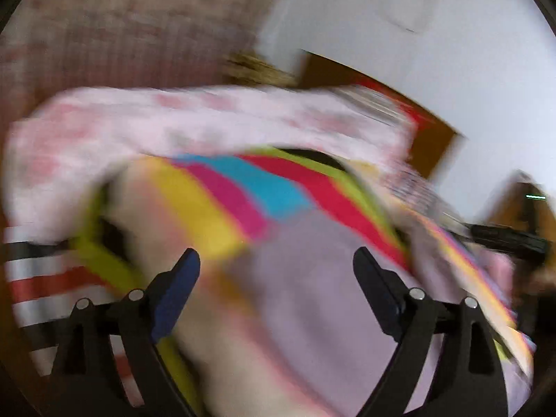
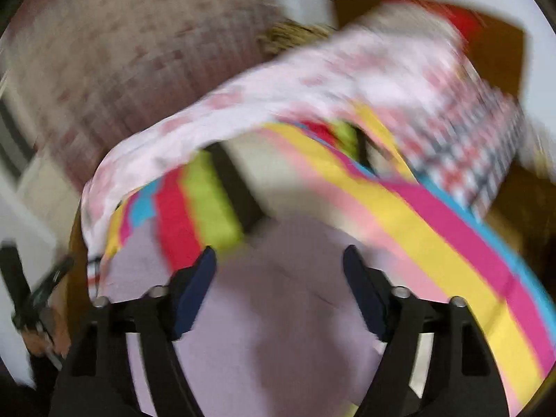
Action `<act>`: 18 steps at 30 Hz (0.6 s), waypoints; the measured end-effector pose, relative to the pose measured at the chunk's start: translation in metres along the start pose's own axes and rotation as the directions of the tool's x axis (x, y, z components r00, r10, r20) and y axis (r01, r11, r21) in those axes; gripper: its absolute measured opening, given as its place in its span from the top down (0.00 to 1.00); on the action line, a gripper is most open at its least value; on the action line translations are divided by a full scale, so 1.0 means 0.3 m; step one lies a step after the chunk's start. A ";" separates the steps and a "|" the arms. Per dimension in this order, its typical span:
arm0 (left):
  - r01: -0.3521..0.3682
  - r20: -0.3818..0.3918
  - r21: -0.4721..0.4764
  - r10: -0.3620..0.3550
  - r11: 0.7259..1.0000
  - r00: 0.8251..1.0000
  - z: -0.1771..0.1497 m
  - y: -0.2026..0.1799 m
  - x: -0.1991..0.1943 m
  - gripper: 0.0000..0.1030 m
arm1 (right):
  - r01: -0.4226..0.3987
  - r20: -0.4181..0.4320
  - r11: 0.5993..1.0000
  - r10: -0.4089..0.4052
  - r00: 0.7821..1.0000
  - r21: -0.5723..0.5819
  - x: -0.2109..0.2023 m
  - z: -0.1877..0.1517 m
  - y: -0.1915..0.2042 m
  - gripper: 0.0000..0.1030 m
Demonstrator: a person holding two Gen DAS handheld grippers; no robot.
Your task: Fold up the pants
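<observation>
Both views are smeared by motion. Pale lilac pants [image 1: 312,278] lie in front of my left gripper [image 1: 276,260], on top of a cloth with bright yellow, pink, blue and red stripes [image 1: 243,194]. The left jaws stand wide apart with nothing pinched between the pads. In the right wrist view the same lilac pants [image 2: 278,312] spread below my right gripper [image 2: 279,260], whose jaws are also apart and grip nothing. The striped cloth [image 2: 451,229] runs off to the right there.
A pink-and-white flowered cloth [image 1: 208,118] lies behind the stripes, also seen as the flowered cloth [image 2: 312,80]. A checked fabric [image 2: 486,146] is at right. A red, white and black striped piece [image 1: 45,278] sits at left. White wall [image 1: 451,34] and brown wood [image 1: 434,146] lie beyond.
</observation>
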State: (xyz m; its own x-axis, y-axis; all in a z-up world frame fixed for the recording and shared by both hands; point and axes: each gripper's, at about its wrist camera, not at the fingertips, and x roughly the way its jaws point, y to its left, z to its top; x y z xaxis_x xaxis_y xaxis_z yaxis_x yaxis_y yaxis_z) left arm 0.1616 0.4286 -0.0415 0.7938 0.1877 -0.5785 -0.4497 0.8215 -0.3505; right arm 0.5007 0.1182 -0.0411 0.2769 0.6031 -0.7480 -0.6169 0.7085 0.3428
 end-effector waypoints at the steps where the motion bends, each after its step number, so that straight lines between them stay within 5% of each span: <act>1: 0.099 -0.052 0.011 -0.098 0.995 0.994 -0.007 -0.036 0.034 0.13 | 0.018 -0.021 0.999 -0.017 1.000 0.039 0.011 -0.018 -0.056 0.48; 3: 0.161 -0.113 0.019 -0.158 0.987 0.981 -0.029 -0.084 0.085 0.13 | 0.023 -0.078 0.996 -0.016 0.997 0.088 0.051 -0.063 -0.127 0.49; 7: 0.111 -0.242 0.080 -0.089 0.991 0.966 -0.084 -0.130 0.222 0.13 | -0.007 -0.071 0.997 0.013 0.997 0.083 0.085 -0.115 -0.121 0.58; 8: 0.106 -0.268 0.076 -0.082 0.991 0.960 -0.097 -0.122 0.252 0.12 | -0.019 -0.075 0.996 0.026 0.997 0.087 0.086 -0.119 -0.125 0.83; 9: 0.114 -0.278 0.071 -0.090 0.991 0.956 -0.098 -0.115 0.259 0.11 | -0.038 -0.092 0.996 0.045 0.995 0.077 0.099 -0.121 -0.112 0.90; 14: 0.116 -0.230 0.002 -0.112 0.993 0.967 -0.078 -0.051 0.174 0.10 | -0.082 0.008 0.996 0.082 0.997 -0.017 -0.001 -0.116 0.016 0.94; 18: 0.112 -0.166 -0.095 -0.127 0.989 0.978 -0.055 0.022 0.081 0.10 | -0.139 0.064 0.961 0.158 0.985 -0.237 -0.124 -0.093 0.359 0.94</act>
State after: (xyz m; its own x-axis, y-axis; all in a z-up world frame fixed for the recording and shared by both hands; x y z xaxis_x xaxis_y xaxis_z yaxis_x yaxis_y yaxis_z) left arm 0.1711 0.4298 -0.0701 0.7652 -0.0103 -0.6437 -0.3947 0.7824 -0.4817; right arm 0.4033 0.1618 0.0077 0.2226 0.7297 -0.6465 -0.8064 0.5105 0.2985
